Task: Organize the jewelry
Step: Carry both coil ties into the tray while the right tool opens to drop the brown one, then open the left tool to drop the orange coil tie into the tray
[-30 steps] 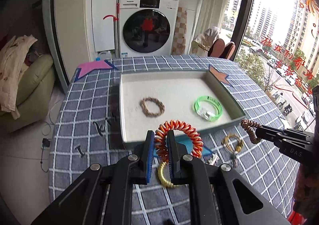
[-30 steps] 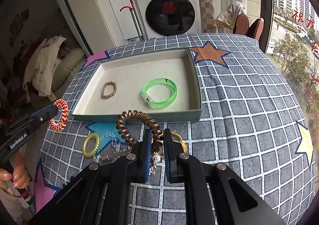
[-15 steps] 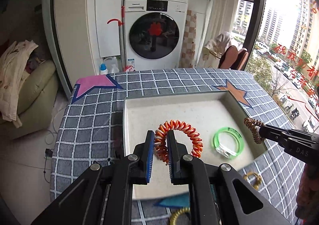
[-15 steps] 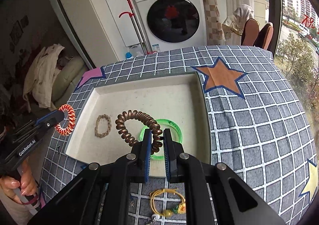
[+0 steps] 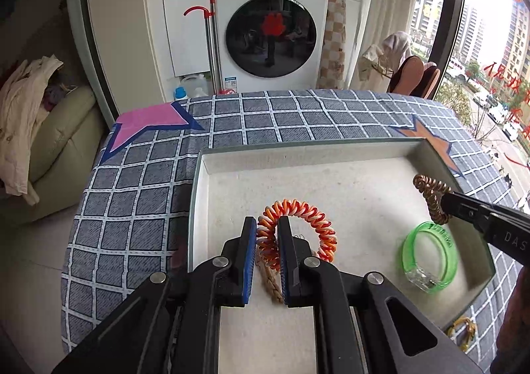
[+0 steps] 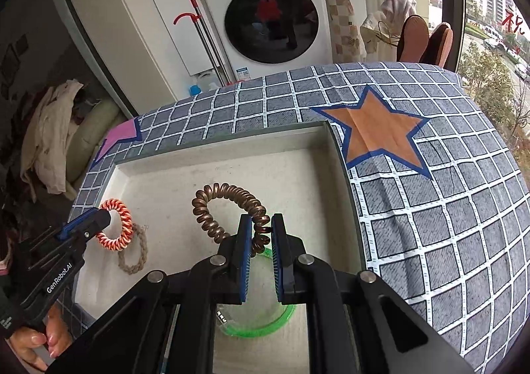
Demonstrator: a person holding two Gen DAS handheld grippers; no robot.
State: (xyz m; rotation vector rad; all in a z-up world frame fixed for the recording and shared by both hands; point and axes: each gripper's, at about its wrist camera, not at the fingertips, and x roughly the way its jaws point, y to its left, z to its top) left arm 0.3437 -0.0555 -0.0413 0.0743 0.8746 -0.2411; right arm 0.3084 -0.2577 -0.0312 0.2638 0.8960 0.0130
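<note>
2 clamped coil bracelets (image 5: 299,225) above tray (image 5: 298,150)

An orange-and-white coil bracelet (image 5: 295,231) and a bronze coil bracelet (image 6: 228,211) hang upright above the shallow tray (image 5: 298,150). On the tray's pale floor lie a braided rope bracelet (image 6: 134,253) and a translucent green bangle (image 5: 430,256).

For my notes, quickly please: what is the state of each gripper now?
Left gripper: closed on the orange coil bracelet.
Right gripper: closed on the brown coil bracelet.
</note>
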